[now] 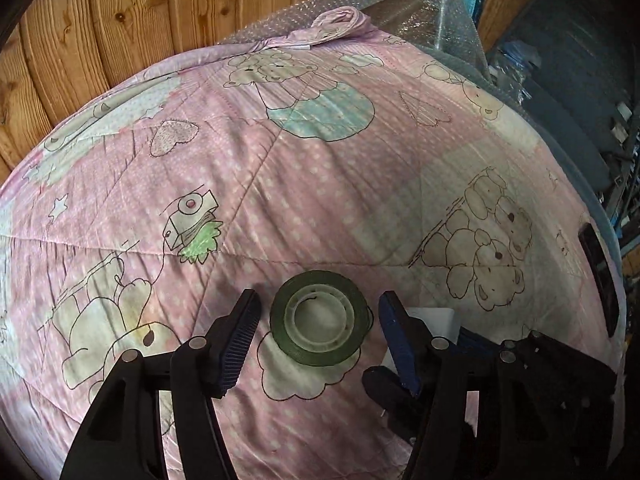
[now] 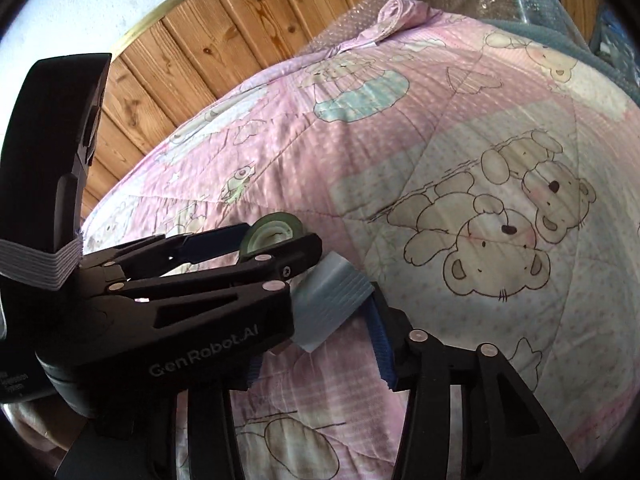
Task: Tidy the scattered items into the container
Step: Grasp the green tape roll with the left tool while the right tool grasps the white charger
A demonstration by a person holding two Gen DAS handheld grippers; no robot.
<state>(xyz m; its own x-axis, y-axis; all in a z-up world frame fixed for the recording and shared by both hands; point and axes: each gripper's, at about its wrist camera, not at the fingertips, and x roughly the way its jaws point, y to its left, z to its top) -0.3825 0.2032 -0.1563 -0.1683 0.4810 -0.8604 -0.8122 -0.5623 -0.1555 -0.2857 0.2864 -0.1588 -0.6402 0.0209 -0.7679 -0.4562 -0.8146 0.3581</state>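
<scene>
Green tape roll (image 1: 319,317) flat on pink bear-print quilt (image 1: 320,184), between spread jaws of left gripper (image 1: 318,330), touching neither. Right gripper (image 2: 320,330) jaws spread around pale blue block (image 2: 330,302); left gripper body crosses in front. Wood-panel wall (image 1: 100,32) beyond jaws.

Both wrist cameras look forward along their own fingers, close above the quilt (image 1: 320,184) toward the wooden wall (image 2: 192,64), sharing the tape roll (image 1: 319,317) between the left fingers.
</scene>
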